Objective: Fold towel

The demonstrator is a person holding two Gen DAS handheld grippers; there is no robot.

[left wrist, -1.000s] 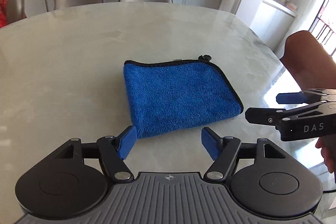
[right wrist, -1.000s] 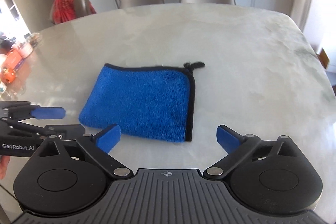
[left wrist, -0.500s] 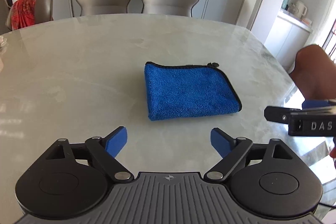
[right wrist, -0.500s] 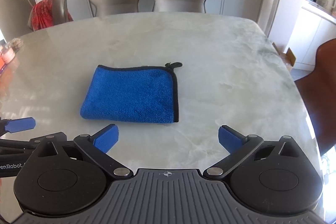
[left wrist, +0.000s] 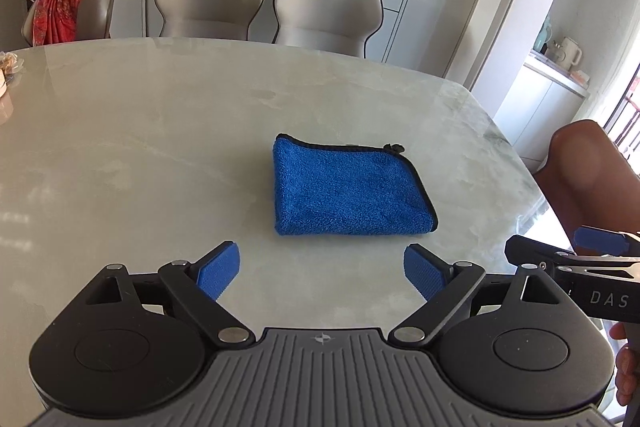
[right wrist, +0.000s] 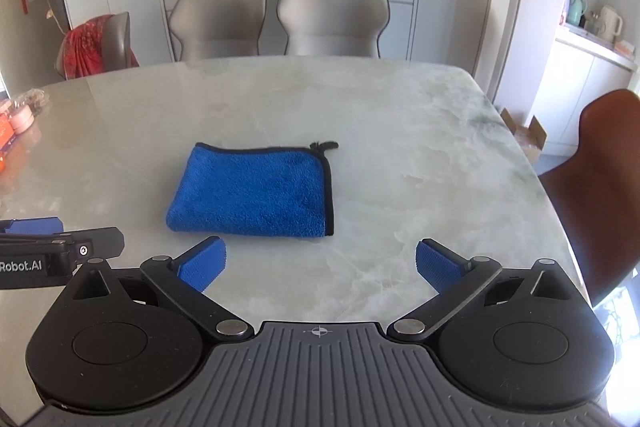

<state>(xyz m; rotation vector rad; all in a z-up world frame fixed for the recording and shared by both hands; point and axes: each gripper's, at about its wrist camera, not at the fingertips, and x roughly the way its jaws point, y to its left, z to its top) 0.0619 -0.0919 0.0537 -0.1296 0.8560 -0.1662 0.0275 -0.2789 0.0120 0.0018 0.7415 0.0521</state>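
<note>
Towel (left wrist: pixel 352 193) lies folded into a compact rectangle near desk (left wrist: pixel 132 147) centre, flat, nothing on it or touching it. Black piping runs along its 12 o'clock edge and curves down the 3 o'clock side; a small hang loop sticks out at the 1 o'clock corner. Fold edges face 9 and 6 o'clock.

Left tool (left wrist: pixel 320 273) wide, nothing between its blue pads, apart from the towel at its 6 o'clock side. Right tool (right wrist: pixel 320 267) likewise wide and empty, also at 6 o'clock of the towel, not touching.

Judgement: fold looks finished or nearly so; layers stack evenly.

Handling: thick terry, soft and limp, light, not fragile. It will sag and unfold if lifted by one layer. Pile should grip the pads well; the polished desk is slick, so the stack may slide when pushed.

Hold: pinch all layers together at the piped 3 o'clock edge or its corners; the loop is too small to trust.
</note>
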